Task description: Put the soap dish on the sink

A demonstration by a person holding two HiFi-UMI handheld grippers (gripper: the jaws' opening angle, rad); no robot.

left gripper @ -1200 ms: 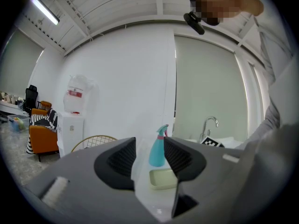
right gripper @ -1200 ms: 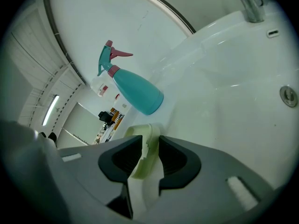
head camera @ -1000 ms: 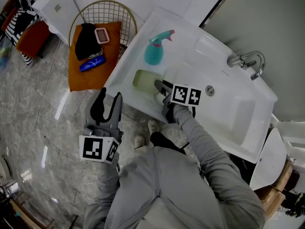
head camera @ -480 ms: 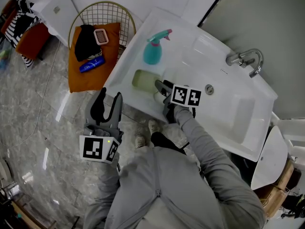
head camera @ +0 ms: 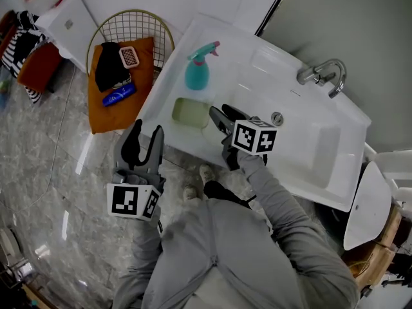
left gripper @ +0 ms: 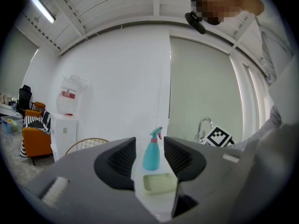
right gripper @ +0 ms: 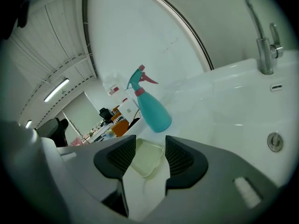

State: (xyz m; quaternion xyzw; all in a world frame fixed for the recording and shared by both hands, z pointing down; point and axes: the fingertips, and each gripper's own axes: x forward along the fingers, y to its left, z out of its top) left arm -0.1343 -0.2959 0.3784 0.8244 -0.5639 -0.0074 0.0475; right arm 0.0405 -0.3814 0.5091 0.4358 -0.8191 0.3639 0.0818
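The pale green soap dish (head camera: 189, 113) lies flat on the white sink (head camera: 257, 69), at its left end in front of a teal spray bottle (head camera: 197, 70). My right gripper (head camera: 219, 116) hovers just right of the dish, lifted clear of it. Its jaws have just been opening and now stand open with nothing between them; past its tips lies the dish (right gripper: 148, 154). My left gripper (head camera: 144, 140) is held off the sink's front edge, over the floor, open and empty. Through its gap I see the dish (left gripper: 159, 183) and the bottle (left gripper: 152, 153).
A chrome tap (head camera: 320, 74) and a drain (head camera: 277, 118) are on the sink's right part. Left of the sink stands a round wire basket (head camera: 132, 28) with an orange cloth, dark items, a blue tube and a pink brush. Glossy marble floor (head camera: 51, 172) lies below.
The right gripper has risen and drawn back a little from the dish, which stays on the sink. The left gripper has kept still.
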